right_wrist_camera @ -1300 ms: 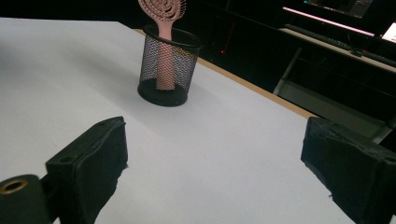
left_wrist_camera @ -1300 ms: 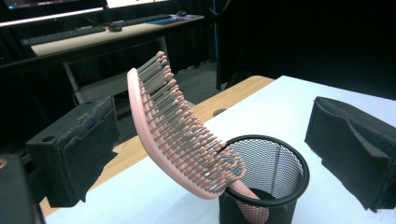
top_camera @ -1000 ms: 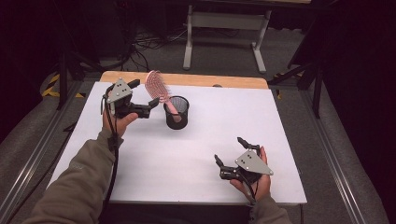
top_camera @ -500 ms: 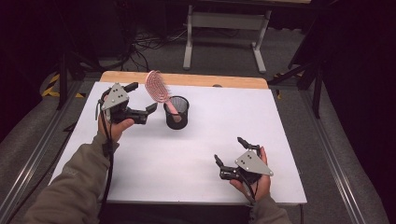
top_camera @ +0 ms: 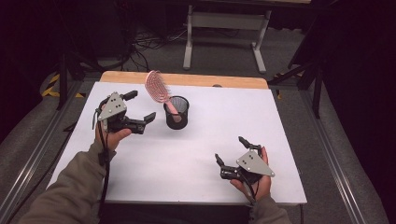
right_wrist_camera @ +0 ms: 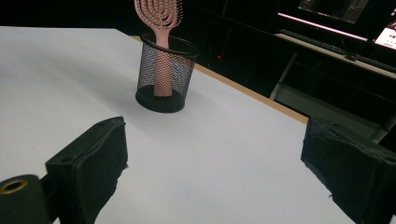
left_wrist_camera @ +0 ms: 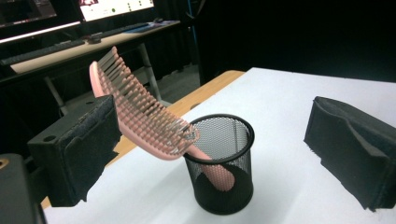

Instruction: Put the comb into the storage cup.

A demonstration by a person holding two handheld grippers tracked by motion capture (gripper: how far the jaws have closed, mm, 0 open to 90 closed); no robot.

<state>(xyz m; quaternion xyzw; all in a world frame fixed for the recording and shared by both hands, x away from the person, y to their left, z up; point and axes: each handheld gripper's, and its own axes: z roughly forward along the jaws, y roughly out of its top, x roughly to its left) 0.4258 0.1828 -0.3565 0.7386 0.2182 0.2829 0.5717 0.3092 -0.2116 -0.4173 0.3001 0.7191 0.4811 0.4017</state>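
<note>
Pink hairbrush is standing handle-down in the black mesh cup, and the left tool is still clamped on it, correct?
Not quite. The pink hairbrush does stand handle-down in the black mesh cup, but the left tool is not clamped on it: its jaws are wide open, clear of the brush. The left gripper view shows this, and the high view agrees.

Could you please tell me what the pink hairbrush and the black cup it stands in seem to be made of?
The pink vented hairbrush looks like moulded plastic with a matt finish: one even colour, with bristles that seem formed from the same piece. The black round mesh cup looks like painted wire mesh, probably metal: you can see the handle through its fine grid, and the rim is a smooth band.
</note>
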